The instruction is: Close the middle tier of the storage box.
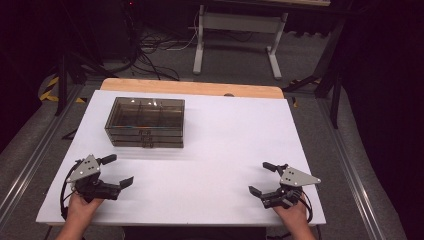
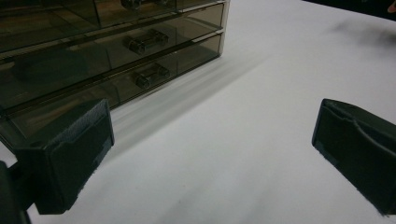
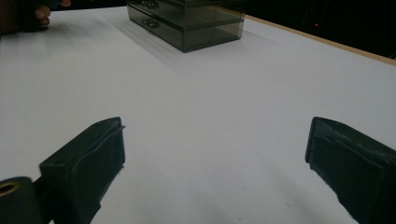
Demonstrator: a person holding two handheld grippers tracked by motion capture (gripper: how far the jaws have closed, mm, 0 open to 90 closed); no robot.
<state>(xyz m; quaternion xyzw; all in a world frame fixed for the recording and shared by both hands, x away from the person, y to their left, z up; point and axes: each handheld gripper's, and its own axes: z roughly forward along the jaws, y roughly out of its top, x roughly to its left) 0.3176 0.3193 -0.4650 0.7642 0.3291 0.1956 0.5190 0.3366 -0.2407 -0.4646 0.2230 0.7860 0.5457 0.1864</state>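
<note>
The left gripper (image 1: 119, 171) rests low near the table's near-left corner, jaws spread wide and empty. The smoky see-through drawer box (image 1: 145, 122) sits ahead of those jaws and slightly toward the right one; in the left gripper view its drawer fronts with small handles (image 2: 150, 74) lie just beyond the left pad (image 2: 70, 161). I count at least 2 drawers. To do this well, I judge the left gripper should narrow its jaws, line up square to 1 handle, and pull straight out. The right gripper (image 1: 262, 178) sits at the near-right, jaws also released and empty, the box well ahead and off to their left.
</note>
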